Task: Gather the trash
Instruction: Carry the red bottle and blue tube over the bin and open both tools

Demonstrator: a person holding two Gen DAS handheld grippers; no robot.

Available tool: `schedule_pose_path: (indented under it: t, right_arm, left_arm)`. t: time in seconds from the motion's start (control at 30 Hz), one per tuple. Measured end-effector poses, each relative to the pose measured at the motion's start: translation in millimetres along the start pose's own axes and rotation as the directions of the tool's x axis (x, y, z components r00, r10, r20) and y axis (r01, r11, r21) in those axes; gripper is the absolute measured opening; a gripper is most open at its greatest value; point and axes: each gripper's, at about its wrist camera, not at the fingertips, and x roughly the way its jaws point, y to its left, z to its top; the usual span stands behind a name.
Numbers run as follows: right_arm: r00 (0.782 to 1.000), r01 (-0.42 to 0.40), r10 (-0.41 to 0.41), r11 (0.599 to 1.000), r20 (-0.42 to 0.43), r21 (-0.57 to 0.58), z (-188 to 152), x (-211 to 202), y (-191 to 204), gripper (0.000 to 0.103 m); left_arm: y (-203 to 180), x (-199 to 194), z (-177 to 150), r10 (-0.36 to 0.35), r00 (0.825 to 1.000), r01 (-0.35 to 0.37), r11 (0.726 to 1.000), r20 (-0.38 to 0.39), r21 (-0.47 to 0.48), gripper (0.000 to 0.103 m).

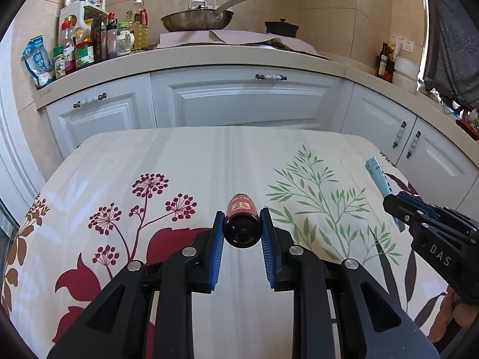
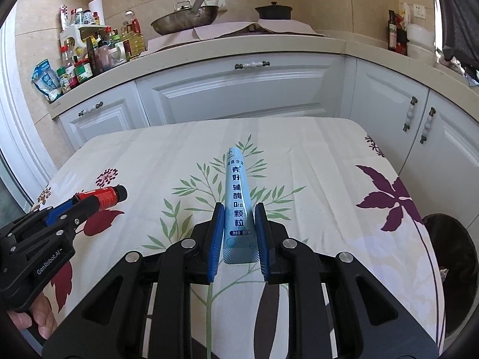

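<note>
Our left gripper [image 1: 242, 224] is clamped on a small dark bottle [image 1: 242, 224] with a red label, held above the flowered tabletop [image 1: 185, 161]; its long axis runs away from us, base toward the camera, its cap hidden. Our right gripper [image 2: 239, 224] is clamped on a pale blue sachet [image 2: 238, 197], long axis pointing forward toward the cabinets [image 2: 239, 89]. It bears Chinese print with "Q10" and "2g". The gripper bodies read "GenRobot.AI" and "DAS", cut off.
</note>
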Motion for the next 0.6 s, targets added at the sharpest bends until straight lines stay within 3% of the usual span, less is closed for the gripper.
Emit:
schedule_pose_path:
  t: [0.33,0.6]
  right_arm:
    - [0.999,0.029,-0.03,0.999,0.018,0.023,-8.9,-21.5,-15.8,0.02]
    - [0.997,0.066,-0.068,0.996,0.035,0.057,-18.1,-41.2,-42.7,0.02]
  left_arm:
    - [-15.6,-16.2,-3.2,-0.024,0.999,0.024,1.0,0.024,0.013,0.025]
    - [-51.5,-24.9,-4.1,-0.079,0.996,0.077,0.995,0.04,0.059,0.025]
